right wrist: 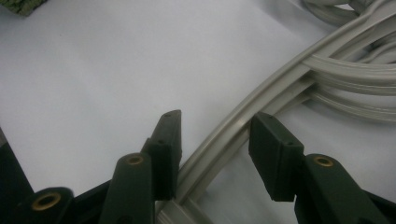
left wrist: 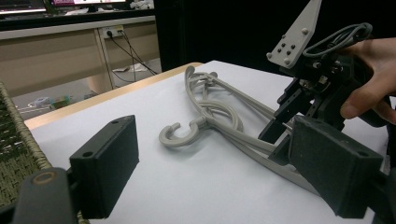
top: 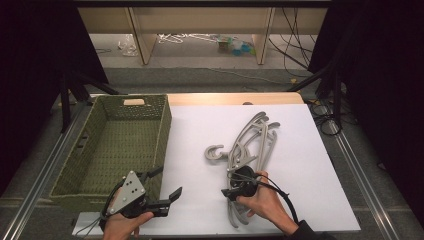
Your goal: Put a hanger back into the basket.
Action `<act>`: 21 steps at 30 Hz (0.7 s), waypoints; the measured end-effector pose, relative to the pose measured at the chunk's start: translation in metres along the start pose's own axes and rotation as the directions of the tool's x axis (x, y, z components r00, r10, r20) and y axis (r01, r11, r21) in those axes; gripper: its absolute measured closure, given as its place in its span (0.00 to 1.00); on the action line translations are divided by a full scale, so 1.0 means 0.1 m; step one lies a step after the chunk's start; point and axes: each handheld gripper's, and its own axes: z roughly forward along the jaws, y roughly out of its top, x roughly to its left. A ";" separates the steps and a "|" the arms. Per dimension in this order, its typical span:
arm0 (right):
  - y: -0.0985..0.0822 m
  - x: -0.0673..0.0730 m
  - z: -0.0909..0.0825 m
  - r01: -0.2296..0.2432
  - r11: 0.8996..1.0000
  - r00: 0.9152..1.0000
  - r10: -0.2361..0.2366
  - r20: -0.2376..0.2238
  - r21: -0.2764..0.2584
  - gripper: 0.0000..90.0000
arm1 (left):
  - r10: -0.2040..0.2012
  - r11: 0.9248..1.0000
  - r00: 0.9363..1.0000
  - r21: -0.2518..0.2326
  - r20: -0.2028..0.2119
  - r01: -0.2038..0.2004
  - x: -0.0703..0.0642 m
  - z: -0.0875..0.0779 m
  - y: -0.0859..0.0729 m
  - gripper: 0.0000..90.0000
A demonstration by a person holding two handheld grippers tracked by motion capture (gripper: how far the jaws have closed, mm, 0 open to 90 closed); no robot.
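Observation:
A bundle of grey plastic hangers lies on the white sheet, its hook pointing left. My right gripper points down at the bundle's near end. In the right gripper view the jaws straddle one curved hanger arm; the left pad sits close against it and a gap remains at the right pad. My left gripper hovers near the front edge by the basket, open and holding nothing. From the left gripper view I see the hangers and the right gripper over them.
A green woven basket stands at the left, and nothing shows inside it. The white sheet covers most of the table. Dark curtains flank both sides, and shelving and cables lie beyond the far edge.

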 end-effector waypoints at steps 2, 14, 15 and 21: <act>0.01 0.01 0.04 -0.007 1.000 1.000 0.007 0.007 -0.006 0.56 | -0.005 1.000 1.000 -0.002 0.000 0.005 0.00 0.01 0.00 0.18; 0.08 0.01 -0.05 0.004 1.000 0.999 -0.004 -0.032 -0.008 0.72 | 0.008 1.000 1.000 -0.008 0.000 -0.008 0.01 0.00 0.01 0.18; 0.07 0.00 -0.07 -0.005 1.000 0.999 0.005 -0.049 -0.003 0.74 | 0.010 1.000 1.000 -0.005 0.000 -0.010 0.01 0.00 0.01 0.18; 0.01 -0.05 -0.15 0.017 1.000 0.997 -0.015 -0.081 0.020 0.81 | 0.010 1.000 1.000 -0.004 0.001 -0.010 0.01 -0.01 0.01 0.18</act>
